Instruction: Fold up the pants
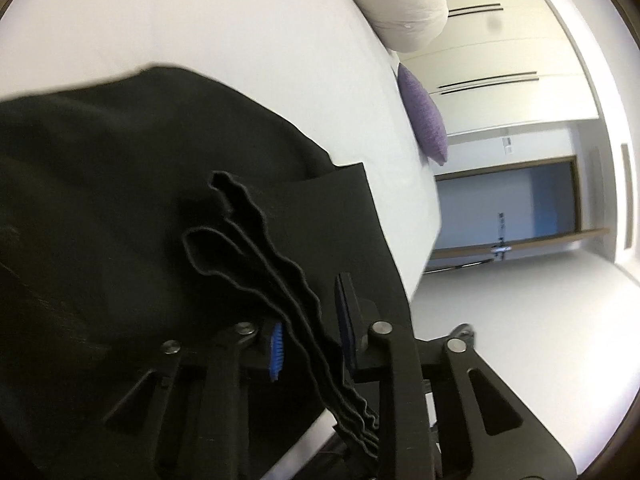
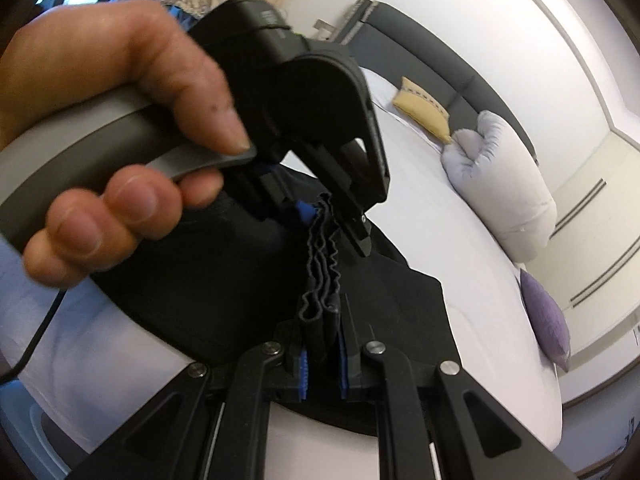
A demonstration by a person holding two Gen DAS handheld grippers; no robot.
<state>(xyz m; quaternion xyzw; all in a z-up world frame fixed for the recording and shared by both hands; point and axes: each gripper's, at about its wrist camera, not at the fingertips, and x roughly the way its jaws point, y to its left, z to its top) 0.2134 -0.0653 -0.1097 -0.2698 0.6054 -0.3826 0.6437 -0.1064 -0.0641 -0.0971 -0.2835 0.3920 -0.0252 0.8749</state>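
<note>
Black pants lie bunched on a white bed. Their gathered, wavy edge runs between the blue-padded fingers of my left gripper, which is shut on it. In the right wrist view the same pleated edge stretches between both grippers. At the top, the left gripper, held by a person's hand, pinches one end. At the bottom, my right gripper is shut on the other end. The rest of the pants hangs down onto the bed beneath.
A purple cushion lies at the bed's far edge, with a large white pillow and a yellow cushion near the dark headboard. Beyond the bed are wardrobe doors and a doorway. A cable trails at left.
</note>
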